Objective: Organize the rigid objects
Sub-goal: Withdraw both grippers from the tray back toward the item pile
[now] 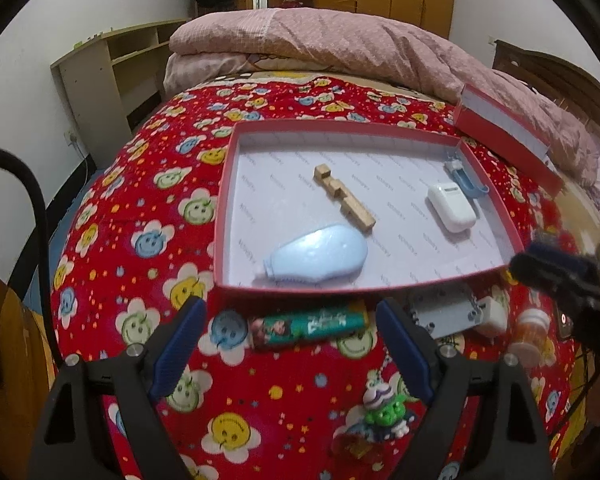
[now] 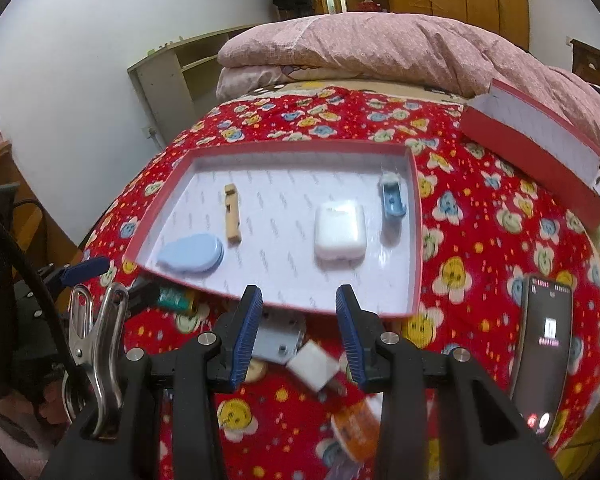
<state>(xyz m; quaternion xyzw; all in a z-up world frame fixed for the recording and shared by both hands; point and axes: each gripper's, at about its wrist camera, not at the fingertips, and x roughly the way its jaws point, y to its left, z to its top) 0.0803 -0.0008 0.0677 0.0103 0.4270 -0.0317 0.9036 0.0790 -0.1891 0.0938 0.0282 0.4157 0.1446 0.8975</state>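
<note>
**Sorting partway: 4 items in tray, rest on bed**

Red tray sits mid-bed on the red flower blanket. Inside: blue oval case at near-left corner, wood block piece in the middle, white earbud case and small blue toy along the right wall. So approx 4 done.

Left to do, judging by what lies outside the tray's near edge: green tube, grey plate, white plug, orange-label bottle, green keychain figure. Tray lid lies at far-right of bed, off. Phone at right edge of bed, prob not part of the job.

Left hand-held gripper: jaws wide apart, empty, above the green tube, no contact.

Right hand-held gripper: moderately open, nothing held, pads clear of everything; hangs over grey plate and white plug. Looks like both are between picks.
</note>
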